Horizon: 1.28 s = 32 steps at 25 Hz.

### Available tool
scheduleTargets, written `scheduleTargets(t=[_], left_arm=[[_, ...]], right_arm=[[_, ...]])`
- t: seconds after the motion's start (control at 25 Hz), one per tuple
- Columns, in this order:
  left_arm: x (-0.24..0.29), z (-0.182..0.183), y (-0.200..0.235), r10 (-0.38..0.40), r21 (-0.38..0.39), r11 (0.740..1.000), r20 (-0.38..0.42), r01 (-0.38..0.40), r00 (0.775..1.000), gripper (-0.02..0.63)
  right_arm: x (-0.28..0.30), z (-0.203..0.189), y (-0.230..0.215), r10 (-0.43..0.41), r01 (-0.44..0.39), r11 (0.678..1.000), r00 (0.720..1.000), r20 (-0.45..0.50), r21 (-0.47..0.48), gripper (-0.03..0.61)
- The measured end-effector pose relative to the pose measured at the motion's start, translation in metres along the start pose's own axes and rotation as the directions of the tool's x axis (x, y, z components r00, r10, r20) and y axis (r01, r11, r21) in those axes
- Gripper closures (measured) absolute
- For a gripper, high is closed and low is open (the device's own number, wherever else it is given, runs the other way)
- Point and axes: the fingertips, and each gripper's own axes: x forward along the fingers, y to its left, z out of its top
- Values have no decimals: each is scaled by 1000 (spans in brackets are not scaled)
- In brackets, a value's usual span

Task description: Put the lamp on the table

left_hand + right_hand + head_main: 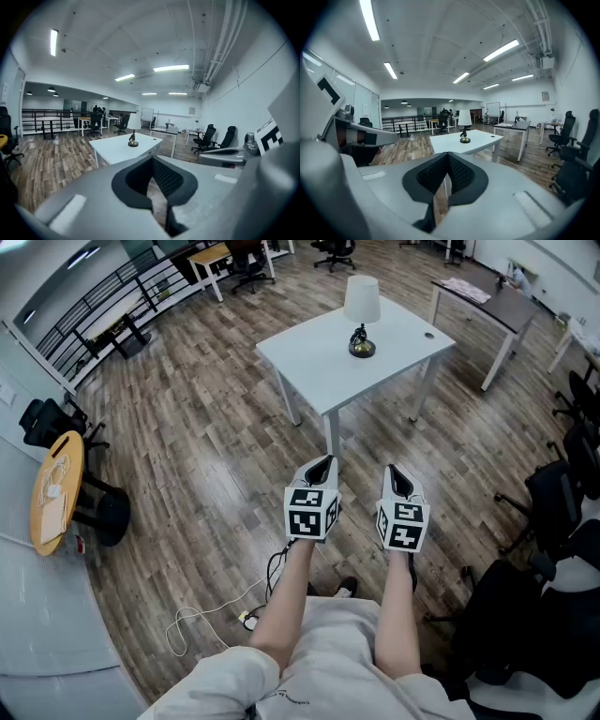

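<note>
The lamp (361, 320), with a white shade and a dark round base, stands upright on the white table (309, 357) ahead of me. My left gripper (321, 461) and right gripper (395, 469) are held side by side close to my body, well short of the table, over the wood floor. Both are shut with nothing between their pads. The left gripper view shows the lamp (133, 134) far beyond the closed left gripper (152, 158). In the right gripper view the lamp (464, 126) stands on the table (461, 141) past the closed right gripper (448, 154).
A grey desk (492, 298) stands behind the white table to the right. Black office chairs (562, 493) crowd the right side. A round wooden table (56, 488) is at the left, and a white cable (202, 620) lies on the floor near my feet.
</note>
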Motion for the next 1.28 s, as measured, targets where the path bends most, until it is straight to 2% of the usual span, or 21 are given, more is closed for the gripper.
scheduleTargets(t=[0.28, 0.6, 0.84, 1.0, 1.16, 1.28], left_arm=[[7, -1, -8, -21, 35, 999, -19, 21, 1000, 611], [13, 2, -10, -44, 26, 999, -14, 44, 999, 611], [16, -1, 2, -45, 56, 997, -67, 49, 997, 611], [32, -2, 4, -111, 24, 993, -118, 115, 987, 611], [56, 8, 7, -117, 38, 992, -108, 122, 987, 611], [81, 19, 8, -158, 38, 986, -93, 162, 983, 611]], right_arm=[[6, -4, -10, -2, 2, 1000, 1000, -1, 15, 555], [7, 3, -14, 6, -6, 1000, 1000, 19, 24, 554], [7, 8, -22, 8, -9, 999, 1000, 28, 35, 552], [13, 9, -35, 16, -18, 998, 999, 30, 61, 552], [33, 12, -44, 21, -25, 995, 999, 39, 93, 552], [57, 18, -41, 83, -87, 991, 996, 38, 106, 552]])
